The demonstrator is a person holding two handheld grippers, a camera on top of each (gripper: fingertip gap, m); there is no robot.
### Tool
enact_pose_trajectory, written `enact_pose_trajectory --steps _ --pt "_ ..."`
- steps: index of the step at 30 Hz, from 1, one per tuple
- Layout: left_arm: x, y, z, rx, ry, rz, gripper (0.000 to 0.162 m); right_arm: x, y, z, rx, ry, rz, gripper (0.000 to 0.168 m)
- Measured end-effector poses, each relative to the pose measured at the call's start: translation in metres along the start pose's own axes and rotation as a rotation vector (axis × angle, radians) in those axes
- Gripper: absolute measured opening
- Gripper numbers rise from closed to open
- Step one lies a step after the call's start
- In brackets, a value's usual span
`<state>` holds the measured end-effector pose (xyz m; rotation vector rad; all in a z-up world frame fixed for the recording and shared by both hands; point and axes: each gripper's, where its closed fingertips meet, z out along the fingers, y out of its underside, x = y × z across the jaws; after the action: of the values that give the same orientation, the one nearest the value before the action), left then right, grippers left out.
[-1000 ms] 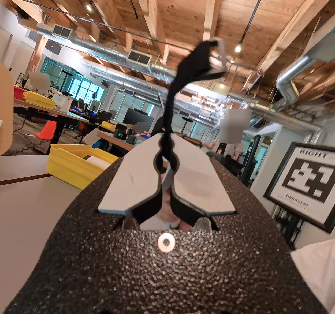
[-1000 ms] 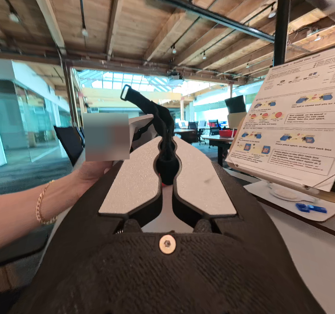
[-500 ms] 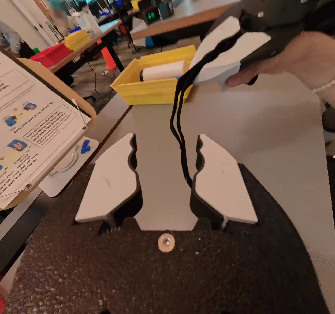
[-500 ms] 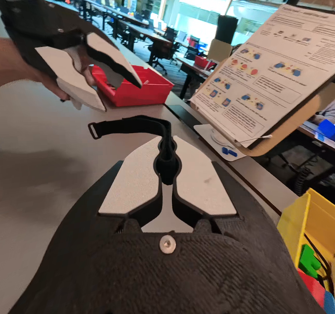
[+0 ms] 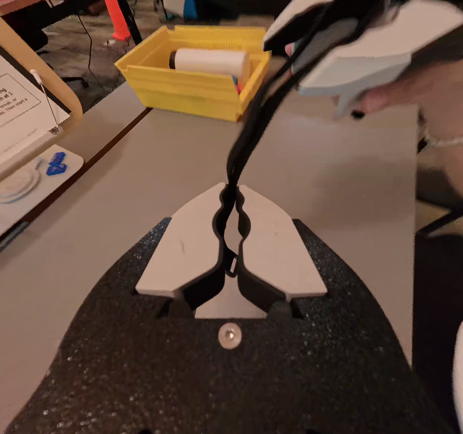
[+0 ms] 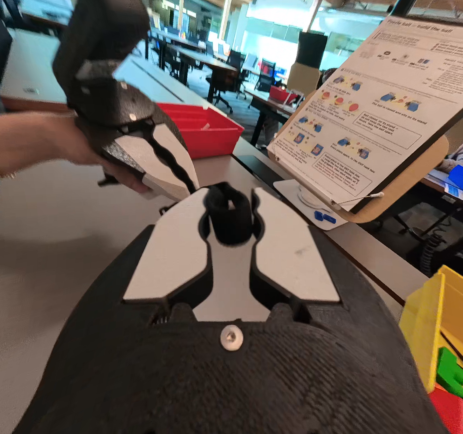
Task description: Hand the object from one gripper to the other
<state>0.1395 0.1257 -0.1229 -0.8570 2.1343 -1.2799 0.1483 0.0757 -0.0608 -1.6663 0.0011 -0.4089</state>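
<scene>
Yellow bin (image 5: 185, 93) holding white roll (image 5: 210, 61), red bin (image 6: 208, 134)

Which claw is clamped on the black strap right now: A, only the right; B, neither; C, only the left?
C: the left claw is closed on the black strap, while the right claw stands open around the strap's looped end.
</scene>
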Motion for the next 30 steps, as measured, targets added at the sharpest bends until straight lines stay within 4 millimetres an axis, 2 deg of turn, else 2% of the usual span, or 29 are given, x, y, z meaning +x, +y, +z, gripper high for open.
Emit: enact_pose_trajectory --steps 2,5,6,9,14,18,20,23,27,30 --pt "-0.007 -0.01 -0.002 0.135 0.021 -0.139 0.003 0.007 -0.006 -0.002 0.052 0.024 0.059 0.056" --pt "-0.022 -0.026 -0.012 0.361 0.083 -0.416 0.003 0.019 -0.007 -0.004 0.106 0.05 0.15 0.073" --pt "-0.025 -0.032 -0.016 0.437 0.111 -0.488 0.003 0.022 -0.005 -0.004 0.111 0.053 0.183 0.073" --pt "-0.025 -0.041 -0.021 0.546 0.201 -0.615 0.003 0.016 0.006 0.005 0.093 -0.004 0.252 0.066" --pt "-0.014 -0.059 -0.024 0.625 0.273 -0.617 0.003 -0.024 0.022 0.032 0.049 -0.206 0.384 0.052" --pt "-0.009 -0.067 -0.026 0.638 0.299 -0.599 0.003 -0.043 0.03 0.045 0.024 -0.277 0.411 0.021" --pt "-0.01 -0.068 -0.027 0.633 0.291 -0.586 0.003 -0.042 0.031 0.048 0.037 -0.252 0.386 0.003" --pt "-0.012 -0.067 -0.03 0.633 0.282 -0.582 0.004 -0.045 0.027 0.046 0.044 -0.289 0.39 0.002" --pt "-0.008 -0.067 -0.032 0.62 0.314 -0.589 0.008 -0.032 0.03 0.042 -0.006 -0.204 0.295 0.002" --pt "-0.004 -0.054 -0.025 0.531 0.291 -0.579 0.035 -0.009 0.042 0.03 -0.146 -0.063 0.187 0.002"
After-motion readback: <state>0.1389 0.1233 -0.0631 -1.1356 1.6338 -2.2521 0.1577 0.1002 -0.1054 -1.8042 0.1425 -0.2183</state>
